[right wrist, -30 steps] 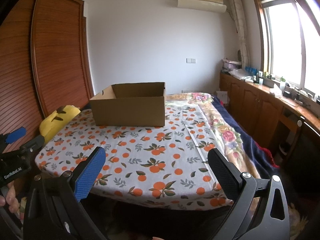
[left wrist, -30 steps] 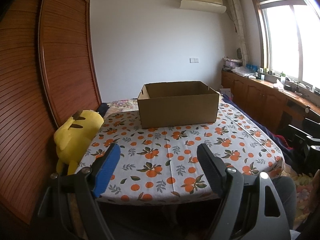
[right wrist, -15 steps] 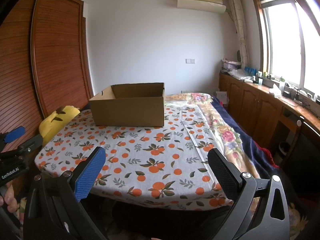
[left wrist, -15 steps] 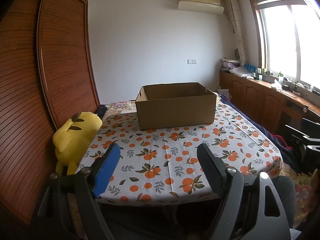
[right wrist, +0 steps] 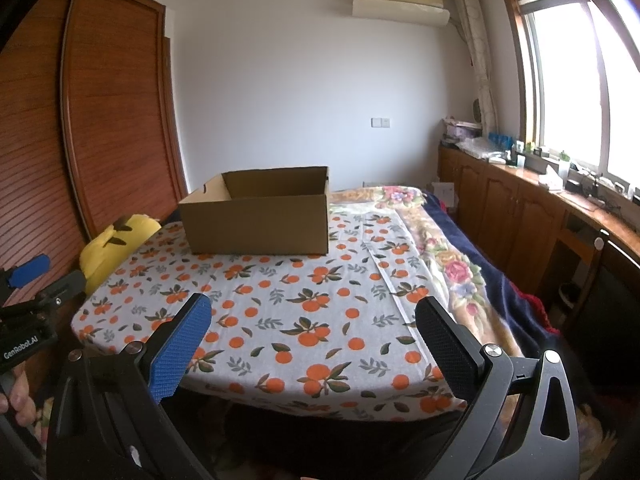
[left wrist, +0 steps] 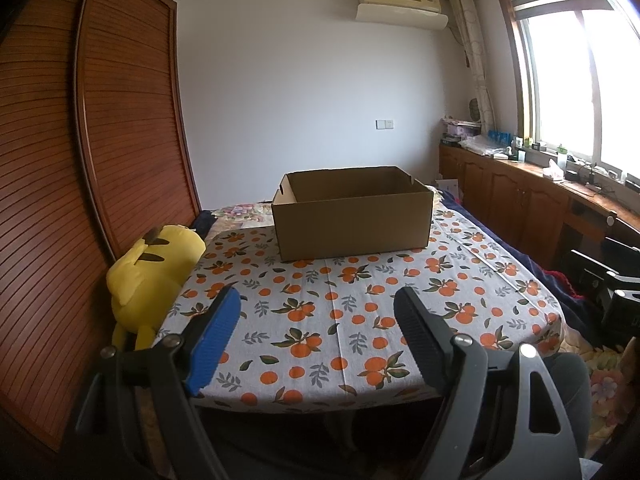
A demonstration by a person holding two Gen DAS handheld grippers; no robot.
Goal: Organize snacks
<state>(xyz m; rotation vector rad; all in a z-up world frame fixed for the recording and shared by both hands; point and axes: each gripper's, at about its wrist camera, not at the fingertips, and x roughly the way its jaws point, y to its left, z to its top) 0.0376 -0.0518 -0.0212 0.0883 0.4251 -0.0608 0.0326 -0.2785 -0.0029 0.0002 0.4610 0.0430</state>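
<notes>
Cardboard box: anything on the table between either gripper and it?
Nothing visible. Only bare orange-print tablecloth lies between the open left gripper, the open right gripper and the cardboard box. The yellow plush toy sits off the table's left edge. No snacks are in view.

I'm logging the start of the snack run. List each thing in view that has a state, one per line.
cardboard box: open-topped, upright on the cloth, inside floor hidden
left gripper: jaws open, holding nothing
right gripper: jaws open, holding nothing
yellow plush: slumped at the table's left edge
wardrobe door: shut
air conditioner: cannot tell if running
</notes>
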